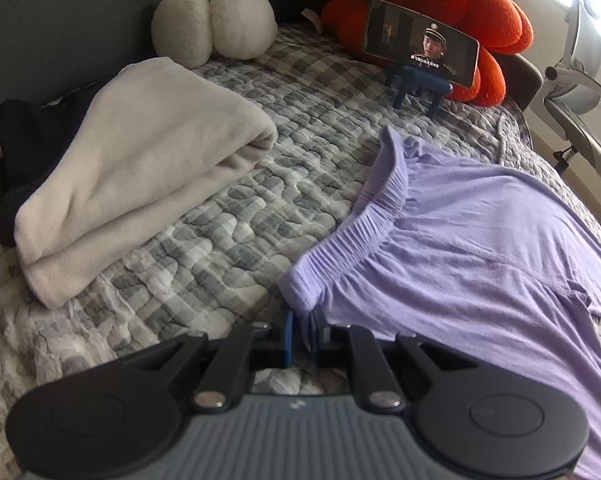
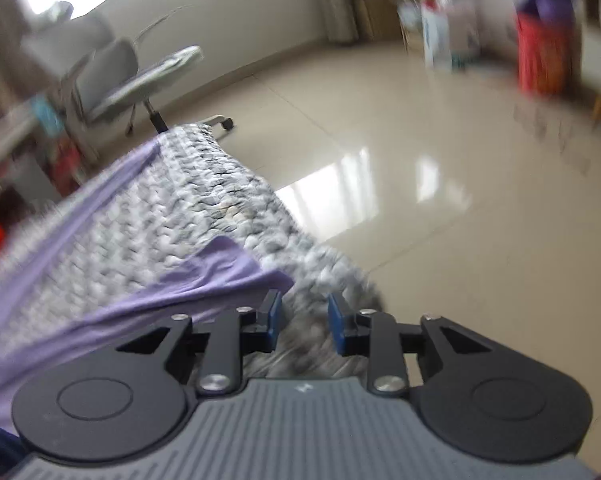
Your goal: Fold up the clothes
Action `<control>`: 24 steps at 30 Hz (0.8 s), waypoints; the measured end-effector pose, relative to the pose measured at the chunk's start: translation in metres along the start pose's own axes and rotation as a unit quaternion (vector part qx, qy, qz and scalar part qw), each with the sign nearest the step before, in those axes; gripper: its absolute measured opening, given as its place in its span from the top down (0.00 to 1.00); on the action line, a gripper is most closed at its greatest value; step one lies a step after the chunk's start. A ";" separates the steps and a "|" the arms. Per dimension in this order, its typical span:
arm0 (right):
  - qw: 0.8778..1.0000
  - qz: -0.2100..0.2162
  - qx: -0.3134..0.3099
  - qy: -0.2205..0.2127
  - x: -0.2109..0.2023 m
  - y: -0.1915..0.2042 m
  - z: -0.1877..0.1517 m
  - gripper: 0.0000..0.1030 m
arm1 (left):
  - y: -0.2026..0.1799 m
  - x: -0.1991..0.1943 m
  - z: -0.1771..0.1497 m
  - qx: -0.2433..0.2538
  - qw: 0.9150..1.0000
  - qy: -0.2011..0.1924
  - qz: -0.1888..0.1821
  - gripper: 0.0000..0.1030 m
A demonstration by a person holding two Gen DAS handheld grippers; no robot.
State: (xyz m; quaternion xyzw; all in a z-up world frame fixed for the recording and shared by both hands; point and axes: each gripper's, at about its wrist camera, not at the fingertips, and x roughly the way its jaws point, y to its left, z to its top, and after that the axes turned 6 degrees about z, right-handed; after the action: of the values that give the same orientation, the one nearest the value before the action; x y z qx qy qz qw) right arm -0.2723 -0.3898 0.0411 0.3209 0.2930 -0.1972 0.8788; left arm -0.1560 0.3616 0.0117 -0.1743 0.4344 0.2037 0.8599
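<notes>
Hidden: dark garment mostly covered by folded beige blanket; right wrist view was motion-blurred, far-wall clutter unreadable.
Cut off: purple garment ran out of the left view at right and bottom.
Left tongs: clamped on the corner of the garment's elastic waistband (pads nearly together, cloth between).
Right tongs: partly open, nothing between the pads; a purple fold lay just beside the left pad.
Garment location: spread on the checked quilt of the bed.
Counts: 2 white cushions, 1 orange plush, 1 phone on a blue stand, 1 office chair.
</notes>
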 end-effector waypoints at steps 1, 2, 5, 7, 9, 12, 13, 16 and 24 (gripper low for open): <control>0.999 0.020 0.026 0.006 0.001 -0.004 -0.002 0.69 | 0.000 0.000 0.000 -0.002 1.000 0.001 -0.001 0.90; 0.998 0.037 0.048 0.010 0.002 -0.007 -0.003 0.69 | 0.001 0.000 0.001 -0.004 1.000 0.002 -0.002 0.90; 0.997 0.050 0.063 0.007 0.011 -0.004 -0.006 0.69 | 0.001 0.000 0.002 -0.008 1.000 0.004 -0.003 0.90; 0.994 0.063 0.084 0.007 0.018 -0.005 -0.005 0.69 | 0.002 0.000 0.002 -0.011 1.000 0.007 -0.005 0.90; 0.991 0.066 0.113 0.006 0.026 -0.008 -0.003 0.69 | 0.003 0.001 0.003 -0.016 1.000 0.009 -0.007 0.90; 0.988 0.061 0.141 0.010 0.039 -0.009 -0.001 0.73 | 0.003 0.001 0.004 -0.020 1.000 0.012 -0.008 0.90; 0.989 0.056 0.137 0.007 0.040 -0.007 0.000 0.74 | 0.003 0.001 0.004 -0.020 1.000 0.012 -0.008 0.90; 0.993 0.041 0.109 -0.019 0.029 0.004 0.003 0.98 | 0.005 -0.001 0.006 -0.030 0.999 0.019 -0.010 0.93; 0.989 0.061 0.107 -0.081 -0.004 0.015 0.028 0.98 | 0.008 -0.018 0.013 -0.062 0.997 0.017 -0.032 0.95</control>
State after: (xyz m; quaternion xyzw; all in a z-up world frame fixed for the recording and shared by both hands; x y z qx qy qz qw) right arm -0.2567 -0.3978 0.0677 0.4137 0.1782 -0.1992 0.8703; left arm -0.1609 0.3713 0.0324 -0.2443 0.4299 0.1997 0.8460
